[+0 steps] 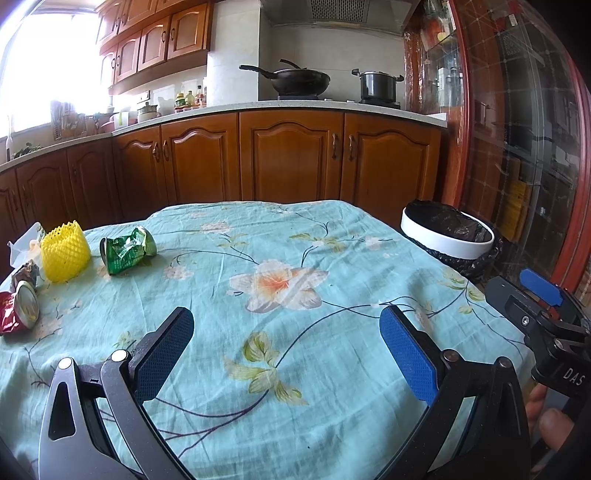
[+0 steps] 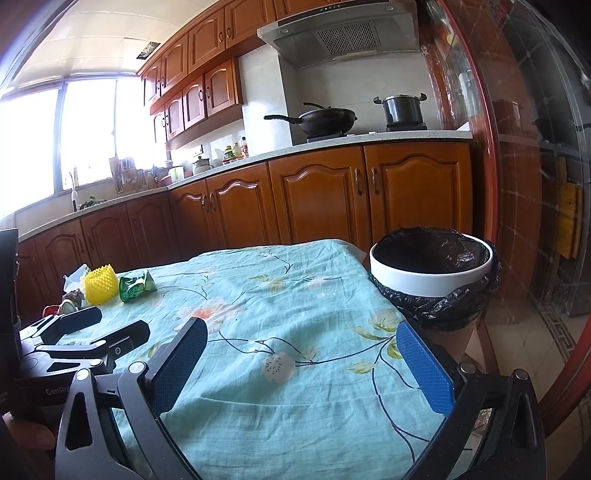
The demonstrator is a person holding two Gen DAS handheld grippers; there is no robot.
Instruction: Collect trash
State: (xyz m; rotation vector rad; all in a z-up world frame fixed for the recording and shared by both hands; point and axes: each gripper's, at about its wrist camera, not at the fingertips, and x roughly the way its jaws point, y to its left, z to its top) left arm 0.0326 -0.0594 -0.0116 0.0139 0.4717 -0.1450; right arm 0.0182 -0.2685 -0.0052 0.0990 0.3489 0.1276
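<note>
Several trash pieces — crumpled green foil wrapper (image 1: 127, 250), yellow foam fruit net (image 1: 64, 254), crushed red can (image 1: 16, 308) — cluster at the floral tablecloth's (image 1: 295, 332) far-left corner, nearer the left gripper (image 1: 286, 343). Black-lined white bin (image 2: 432, 275) stands off the right edge, nearer the right gripper (image 2: 303, 354). Both grippers gape, empty.

A home kitchen: wooden cabinets (image 1: 291, 158) line the walls under a pale worktop (image 1: 295, 108), where a black wok (image 1: 299, 82) and a lidded pot (image 1: 377, 85) sit on the stove beneath a steel range hood (image 2: 340, 35). Condiment bottles (image 1: 188, 99) stand at the worktop's corner beside a bright window (image 2: 85, 133).
</note>
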